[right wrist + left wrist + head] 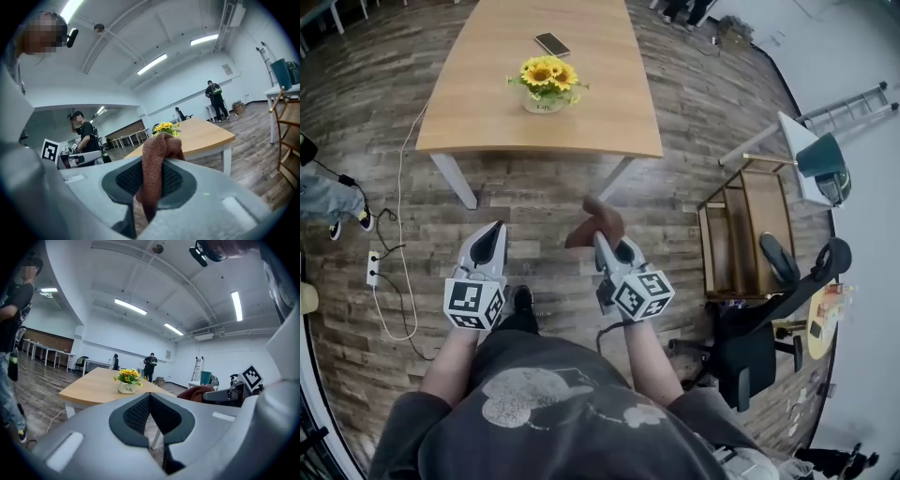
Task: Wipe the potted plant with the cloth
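A potted plant (547, 84) with yellow sunflowers in a small white pot stands on a wooden table (487, 112) ahead of me; it also shows in the left gripper view (128, 380) and, partly hidden, in the right gripper view (168, 128). My right gripper (602, 236) is shut on a brown cloth (595, 222), which bunches up above its jaws (157, 164). My left gripper (494, 232) is shut with nothing in it, its pads (140, 411) pressed together. Both grippers hover over the floor, short of the table's near edge.
A phone (552, 44) lies on the table behind the pot. A wooden shelf unit (750, 234) and a black office chair (769, 319) stand to the right. A white cable and power strip (373, 267) lie on the floor at left, near a person's feet (342, 220).
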Action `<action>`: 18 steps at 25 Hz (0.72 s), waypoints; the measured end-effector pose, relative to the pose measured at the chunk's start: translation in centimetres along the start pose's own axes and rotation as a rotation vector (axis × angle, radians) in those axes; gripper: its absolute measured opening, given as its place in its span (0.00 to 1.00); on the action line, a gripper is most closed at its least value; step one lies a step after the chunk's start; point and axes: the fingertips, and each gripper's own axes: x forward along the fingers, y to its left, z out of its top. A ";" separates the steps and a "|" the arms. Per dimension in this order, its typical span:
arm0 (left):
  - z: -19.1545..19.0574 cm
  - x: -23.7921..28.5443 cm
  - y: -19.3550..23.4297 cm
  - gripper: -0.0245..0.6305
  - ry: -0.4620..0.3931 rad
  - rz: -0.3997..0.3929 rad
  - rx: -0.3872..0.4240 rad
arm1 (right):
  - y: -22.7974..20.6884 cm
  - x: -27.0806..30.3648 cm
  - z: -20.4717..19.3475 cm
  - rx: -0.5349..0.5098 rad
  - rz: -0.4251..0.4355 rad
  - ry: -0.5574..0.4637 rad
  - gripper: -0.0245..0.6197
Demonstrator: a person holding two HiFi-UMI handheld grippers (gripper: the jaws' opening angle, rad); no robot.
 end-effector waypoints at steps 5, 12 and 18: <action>0.8 3.5 3.2 0.07 0.010 -0.033 -0.016 | -0.2 4.7 1.0 -0.004 -0.042 0.010 0.11; 1.5 6.6 5.7 0.07 0.000 -0.073 -0.018 | -0.2 8.4 2.2 -0.006 -0.055 0.000 0.11; 1.4 8.8 7.5 0.07 0.005 -0.059 -0.028 | -2.1 10.5 3.2 0.008 -0.072 -0.016 0.11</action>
